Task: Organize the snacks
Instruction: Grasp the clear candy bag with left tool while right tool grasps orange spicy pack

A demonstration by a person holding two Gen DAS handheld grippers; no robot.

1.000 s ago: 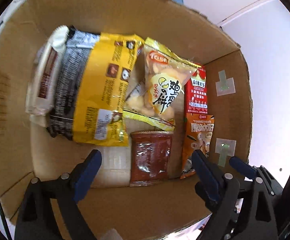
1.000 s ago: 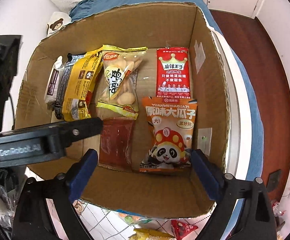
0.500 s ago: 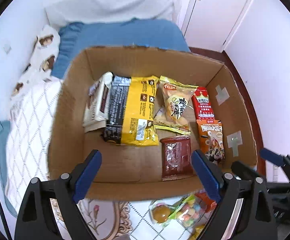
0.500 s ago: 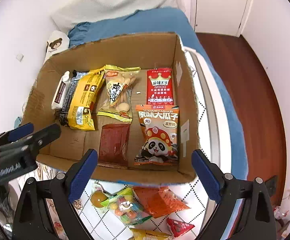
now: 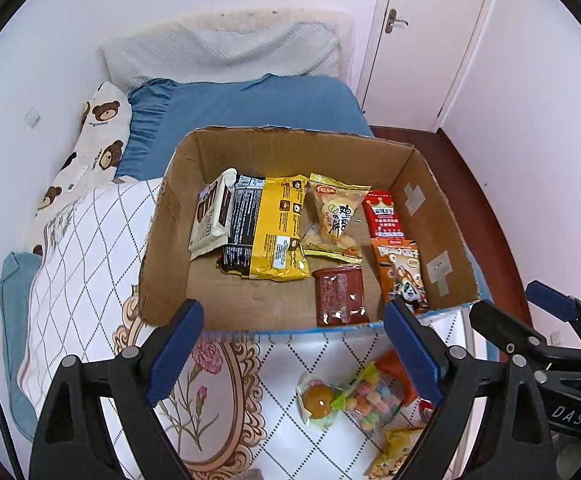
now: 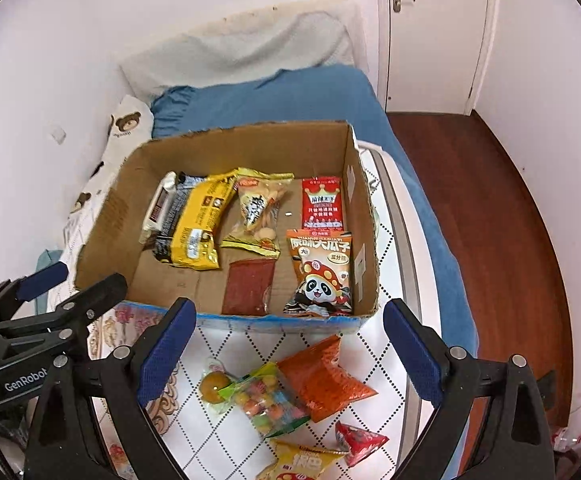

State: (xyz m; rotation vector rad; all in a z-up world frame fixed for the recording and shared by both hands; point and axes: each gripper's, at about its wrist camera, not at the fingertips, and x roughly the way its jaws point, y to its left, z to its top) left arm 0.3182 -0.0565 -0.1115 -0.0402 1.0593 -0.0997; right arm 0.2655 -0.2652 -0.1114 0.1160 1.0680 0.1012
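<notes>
Your left gripper (image 5: 290, 350) and right gripper (image 6: 288, 346) hang wide apart and empty over the bed's near edge, apparently between picks, while sorted packets line the cardboard box (image 6: 102, 224) and loose snacks (image 6: 286, 392) wait on the quilt (image 6: 226, 344) just outside its near wall.

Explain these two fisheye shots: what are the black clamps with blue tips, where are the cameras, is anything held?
No robot arm: a person holds one two-finger gripper per hand, each carrying a forward-looking camera. The left gripper and right gripper are both open and hold nothing. Each view also catches the other gripper at its edge. On the bed's quilt sits a cardboard box with snack packets laid flat inside, including a panda seed bag. Loose in front of it: a candy bag, an orange packet and a few more.
</notes>
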